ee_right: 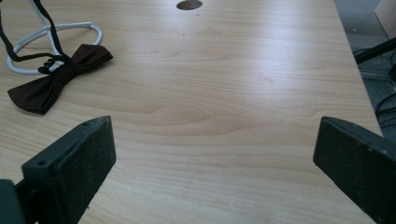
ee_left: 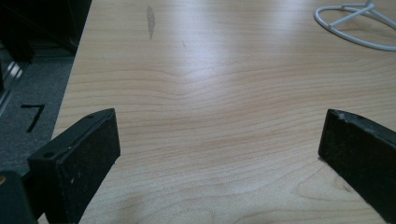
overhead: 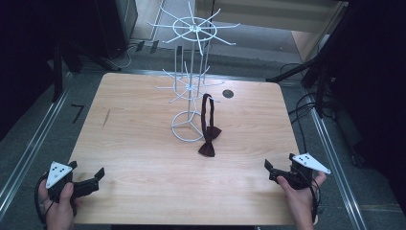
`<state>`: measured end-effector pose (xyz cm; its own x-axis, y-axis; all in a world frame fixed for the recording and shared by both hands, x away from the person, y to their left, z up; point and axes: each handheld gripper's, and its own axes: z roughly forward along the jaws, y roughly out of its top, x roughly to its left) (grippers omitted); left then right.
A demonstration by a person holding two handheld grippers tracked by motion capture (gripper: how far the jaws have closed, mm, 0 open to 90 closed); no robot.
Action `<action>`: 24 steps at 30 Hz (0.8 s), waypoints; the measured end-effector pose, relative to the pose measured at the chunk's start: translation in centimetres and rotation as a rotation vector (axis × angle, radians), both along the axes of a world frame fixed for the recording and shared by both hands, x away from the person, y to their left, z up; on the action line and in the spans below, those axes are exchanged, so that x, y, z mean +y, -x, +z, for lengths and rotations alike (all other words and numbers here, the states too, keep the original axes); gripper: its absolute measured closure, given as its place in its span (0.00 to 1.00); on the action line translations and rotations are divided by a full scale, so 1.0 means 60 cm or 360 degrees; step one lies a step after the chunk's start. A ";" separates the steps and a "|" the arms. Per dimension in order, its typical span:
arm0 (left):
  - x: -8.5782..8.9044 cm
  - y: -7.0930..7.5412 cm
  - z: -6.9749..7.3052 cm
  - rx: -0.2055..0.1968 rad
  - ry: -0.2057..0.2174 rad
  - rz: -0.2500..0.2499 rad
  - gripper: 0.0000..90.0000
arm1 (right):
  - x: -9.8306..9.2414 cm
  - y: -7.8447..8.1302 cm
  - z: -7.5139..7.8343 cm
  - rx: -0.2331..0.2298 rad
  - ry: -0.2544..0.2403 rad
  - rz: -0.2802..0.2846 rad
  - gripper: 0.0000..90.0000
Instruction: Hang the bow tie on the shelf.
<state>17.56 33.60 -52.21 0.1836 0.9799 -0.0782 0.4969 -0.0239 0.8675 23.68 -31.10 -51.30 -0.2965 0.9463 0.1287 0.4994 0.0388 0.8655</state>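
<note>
Both my left tongs [overhead: 88, 179] and right tongs [overhead: 277, 171] gape wide and empty at the counter's [overhead: 143, 143] near corners, well apart from the bow tie [overhead: 209, 139] lying mid-counter, its strap hooked on the white wire rack [overhead: 191, 86].

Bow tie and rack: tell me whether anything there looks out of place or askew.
The bow tie hangs only partly: its strap loops over a low arm of the white wire rack, while the bow itself lies slumped on the table against the rack's ring base. Both grippers, left and right, are open and well clear of it.
</note>
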 end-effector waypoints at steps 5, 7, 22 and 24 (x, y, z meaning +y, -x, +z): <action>0.000 0.000 0.000 0.0008 -0.0006 -0.0004 0.00 | -0.019 0.011 -0.003 0.0009 -0.0008 -0.0030 0.00; 0.000 0.000 0.000 0.0008 -0.0006 -0.0004 0.00 | -0.031 0.017 -0.004 0.0011 -0.0006 -0.0050 0.00; 0.000 0.000 0.000 0.0006 -0.0006 -0.0003 0.00 | -0.093 0.049 -0.019 0.0032 0.0006 -0.0163 0.00; 0.000 0.000 0.000 0.0007 -0.0005 -0.0001 0.00 | -0.106 0.056 -0.024 0.0036 -0.0001 -0.0185 0.00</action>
<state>17.58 33.61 -52.21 0.1839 0.9800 -0.0760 0.5004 -0.0268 0.8654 20.29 -37.47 -52.76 -0.1817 0.9741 0.1348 0.5198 -0.0212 0.8540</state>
